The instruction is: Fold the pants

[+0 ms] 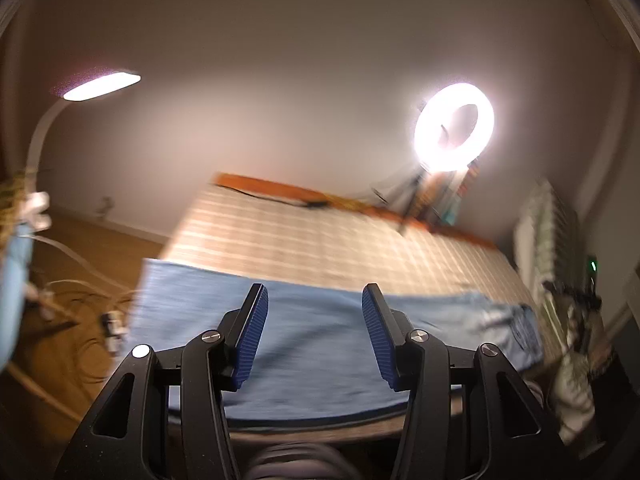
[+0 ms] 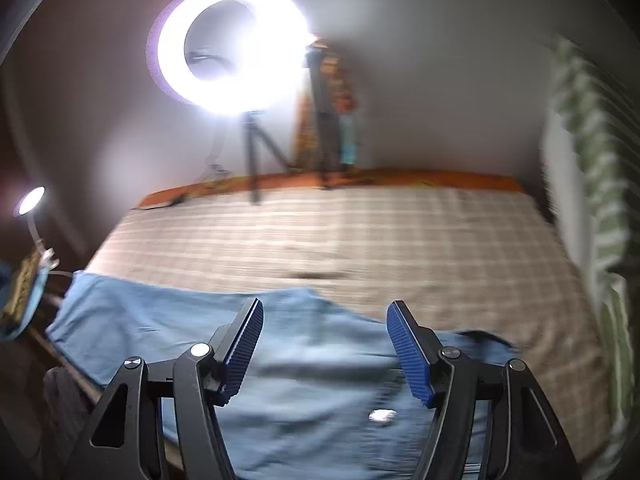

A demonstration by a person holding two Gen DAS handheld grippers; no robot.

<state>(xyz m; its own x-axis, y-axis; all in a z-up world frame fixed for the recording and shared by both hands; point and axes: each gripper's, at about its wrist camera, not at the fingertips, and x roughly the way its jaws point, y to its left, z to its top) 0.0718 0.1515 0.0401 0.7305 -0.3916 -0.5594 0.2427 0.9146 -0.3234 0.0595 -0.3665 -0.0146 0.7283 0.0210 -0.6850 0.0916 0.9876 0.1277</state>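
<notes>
Both views are blurred, but the layout reads well enough. A bed (image 2: pixel 360 240) with a beige checked cover fills the middle of the room, and the pants (image 2: pixel 304 360), light blue denim, lie spread flat along its near edge, legs running off to the left, the waist end at the right. A small bright metal button (image 2: pixel 382 416) shows on the denim in the right wrist view.

The left gripper (image 1: pixel 315 312) hangs above the pants with its blue ribbed pads wide apart, holding nothing. Same for the right gripper (image 2: pixel 325 330): spread wide over the waist end, nothing between its pads.

At the far edge of the bed runs an orange wooden ledge (image 2: pixel 440 178), and on it stands a tripod carrying a glaring ring light (image 2: pixel 230 46) against a plain pale wall (image 1: pixel 280 60). To the left, a gooseneck lamp (image 1: pixel 102 86) glows over a wooden floor (image 1: pixel 60 340) strewn with cables. On the right hangs a green-and-white striped curtain (image 2: pixel 592 168).
</notes>
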